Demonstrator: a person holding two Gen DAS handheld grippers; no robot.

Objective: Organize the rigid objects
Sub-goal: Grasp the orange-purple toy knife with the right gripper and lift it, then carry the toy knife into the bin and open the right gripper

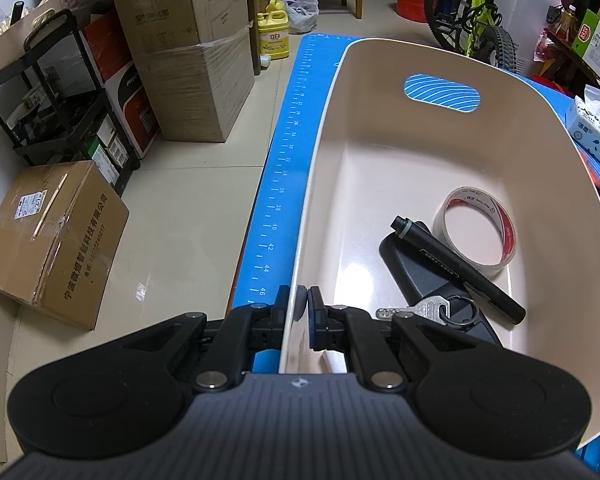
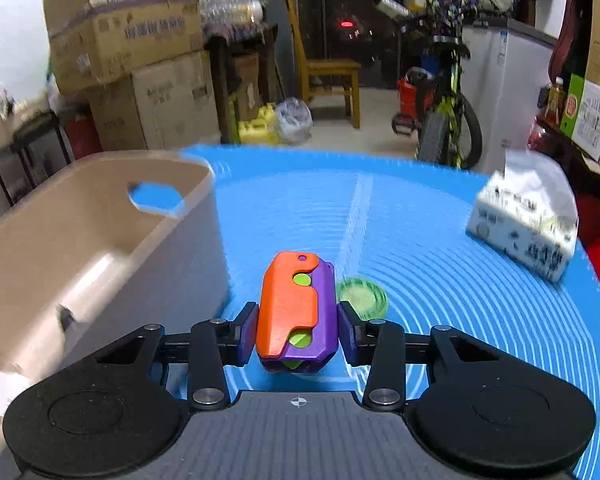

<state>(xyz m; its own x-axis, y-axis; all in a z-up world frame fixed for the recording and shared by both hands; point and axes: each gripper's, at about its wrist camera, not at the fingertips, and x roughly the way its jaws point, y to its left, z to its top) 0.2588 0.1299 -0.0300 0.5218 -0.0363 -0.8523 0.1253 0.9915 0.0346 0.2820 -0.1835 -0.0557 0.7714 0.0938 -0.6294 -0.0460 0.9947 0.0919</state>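
A beige plastic bin (image 1: 332, 128) stands on the blue mat (image 1: 288, 152). In it lie a roll of tape (image 1: 476, 232), a black marker (image 1: 456, 268), a black flat object (image 1: 412, 268) and a key on a ring (image 1: 424, 308). My left gripper (image 1: 302, 308) is shut on the bin's left wall near its front corner. My right gripper (image 2: 298, 328) is shut on an orange and purple toy (image 2: 296, 308) and holds it above the mat, right of the bin (image 2: 100, 240). A green disc (image 2: 362, 300) lies on the mat just past the toy.
A tissue pack (image 2: 528, 228) sits on the mat at the right; it also shows in the left wrist view (image 1: 596, 132). Cardboard boxes (image 1: 60, 232), a black cart (image 1: 56, 92) and a yellow jug (image 1: 274, 32) stand on the floor left of the table. A bicycle (image 1: 476, 12) stands behind.
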